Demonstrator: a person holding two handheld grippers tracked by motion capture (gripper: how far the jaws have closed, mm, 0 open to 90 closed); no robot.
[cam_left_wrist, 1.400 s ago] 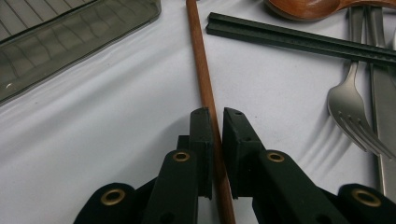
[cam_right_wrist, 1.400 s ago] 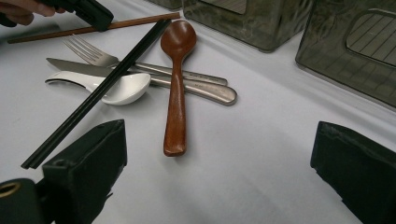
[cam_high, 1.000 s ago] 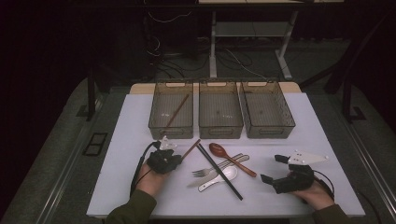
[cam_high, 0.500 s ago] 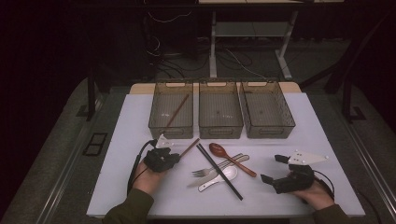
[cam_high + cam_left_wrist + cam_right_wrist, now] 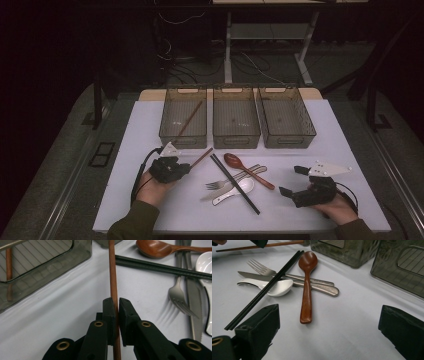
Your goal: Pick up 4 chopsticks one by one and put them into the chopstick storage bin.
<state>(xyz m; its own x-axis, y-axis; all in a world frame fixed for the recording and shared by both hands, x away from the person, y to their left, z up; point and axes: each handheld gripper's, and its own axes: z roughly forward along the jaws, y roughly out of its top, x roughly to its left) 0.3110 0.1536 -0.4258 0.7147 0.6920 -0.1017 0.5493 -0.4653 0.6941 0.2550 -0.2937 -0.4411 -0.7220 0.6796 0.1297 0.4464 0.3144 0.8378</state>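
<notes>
**Cutlery in front of three bins**

Three smoky clear plastic bins stand in a row at the far side of the white table (image 5: 150, 210): the left bin (image 5: 172, 131), the middle bin (image 5: 236, 135), the right bin (image 5: 287, 136). A brown wooden chopstick (image 5: 189, 120) lies slantwise in the left bin. In front of the bins lie a second brown wooden chopstick (image 5: 113, 280), a pair of black chopsticks (image 5: 235, 184), a reddish wooden spoon (image 5: 245, 167), a steel fork (image 5: 220, 184) and a white ceramic spoon (image 5: 239, 190). The black pair crosses over the fork and white spoon.
</notes>
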